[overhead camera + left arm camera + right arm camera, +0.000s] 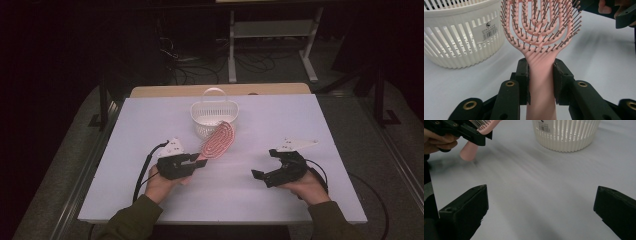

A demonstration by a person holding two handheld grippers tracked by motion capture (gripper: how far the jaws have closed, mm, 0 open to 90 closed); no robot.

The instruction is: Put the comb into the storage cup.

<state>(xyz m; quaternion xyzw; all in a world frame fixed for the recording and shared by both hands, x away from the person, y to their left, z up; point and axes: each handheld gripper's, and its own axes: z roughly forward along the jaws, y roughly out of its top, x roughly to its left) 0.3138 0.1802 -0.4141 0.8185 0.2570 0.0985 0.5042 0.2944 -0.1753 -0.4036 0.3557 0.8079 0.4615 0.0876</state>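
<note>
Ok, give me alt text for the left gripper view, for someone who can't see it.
The left gripper has its two black jaws clamped on the handle of a pink hairbrush, whose bristled, vented head points up and away. Behind it to the left, a white slotted basket stands on the pale table; part of the right gripper shows top right.

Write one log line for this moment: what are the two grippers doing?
left gripper: shut on pink hairbrush handle | right gripper: open, nothing held | white basket: upright behind brush

Your right gripper [541, 212] stood with jaws wide apart over bare white table [544, 182]. White slatted basket [566, 135] ahead; your left gripper [477, 135] clamped pink brush [470, 150].
</note>
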